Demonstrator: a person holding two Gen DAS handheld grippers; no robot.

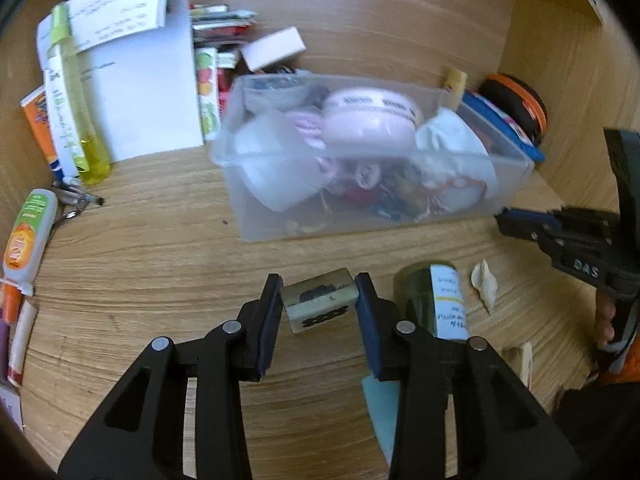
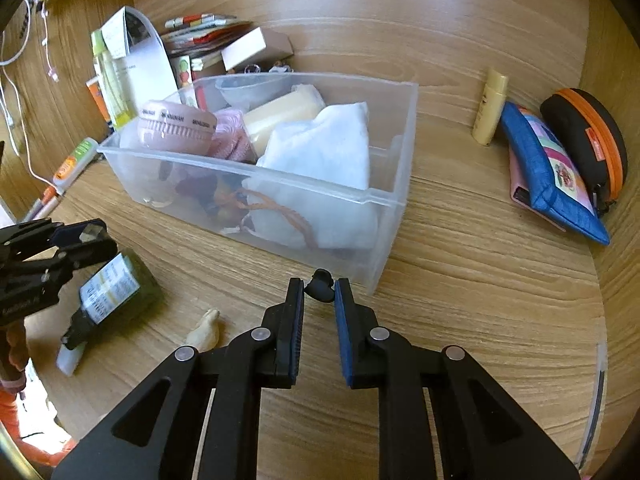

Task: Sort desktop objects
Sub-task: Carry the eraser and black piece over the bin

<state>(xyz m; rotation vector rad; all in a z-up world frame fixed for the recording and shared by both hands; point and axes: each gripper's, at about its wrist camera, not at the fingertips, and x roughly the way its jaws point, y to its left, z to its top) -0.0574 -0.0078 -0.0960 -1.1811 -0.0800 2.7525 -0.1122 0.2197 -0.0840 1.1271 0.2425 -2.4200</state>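
In the left wrist view my left gripper (image 1: 318, 286) is shut on a small pale translucent block (image 1: 318, 300) with black print, just above the wooden desk. The same gripper (image 2: 86, 236) shows at the left edge of the right wrist view. My right gripper (image 2: 319, 284) is closed on a small black piece (image 2: 320, 282) right at the near corner of the clear plastic bin (image 2: 396, 208). It also shows at the right of the left wrist view as the right gripper (image 1: 520, 222). The bin (image 1: 260, 224) holds a pink round case, white cloth and other small items.
A dark green jar (image 1: 430, 300) with a white label lies beside the left gripper, a seashell (image 1: 484, 282) next to it. Papers, a yellow bottle (image 1: 82, 120) and tubes crowd the far left. A blue pouch (image 2: 552, 176), a black-orange case (image 2: 584, 136) and a yellow tube (image 2: 490, 108) lie to the right.
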